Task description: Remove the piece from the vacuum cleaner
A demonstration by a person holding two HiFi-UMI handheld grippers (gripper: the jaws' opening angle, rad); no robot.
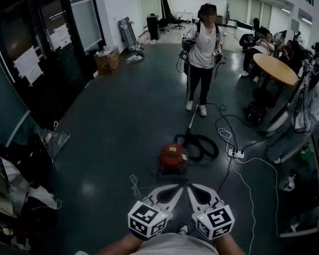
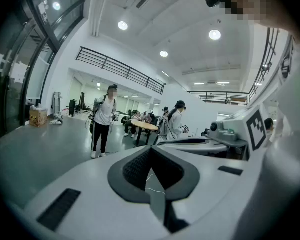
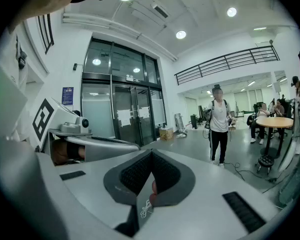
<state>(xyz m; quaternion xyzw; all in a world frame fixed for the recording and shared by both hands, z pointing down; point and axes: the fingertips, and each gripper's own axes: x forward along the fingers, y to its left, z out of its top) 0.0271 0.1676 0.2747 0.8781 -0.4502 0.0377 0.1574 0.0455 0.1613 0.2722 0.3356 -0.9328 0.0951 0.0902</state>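
Fingers: left gripper (image 1: 181, 186) pressed together, empty | right gripper (image 1: 190, 186) pressed together, empty | red vacuum cleaner (image 1: 173, 157) on floor (image 1: 122, 121) near ahead, untouched | black hose (image 1: 200, 145) coiled beside it

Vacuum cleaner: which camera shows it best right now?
The head view: the red vacuum cleaner shows whole, its black hose coiled beside it. The right gripper view catches only a red sliver, probably it, behind its jaws; the left gripper view shows none of it.

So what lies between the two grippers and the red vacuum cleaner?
Head view: only bare floor separates left gripper and right gripper from the vacuum cleaner; a white cord lies aside.
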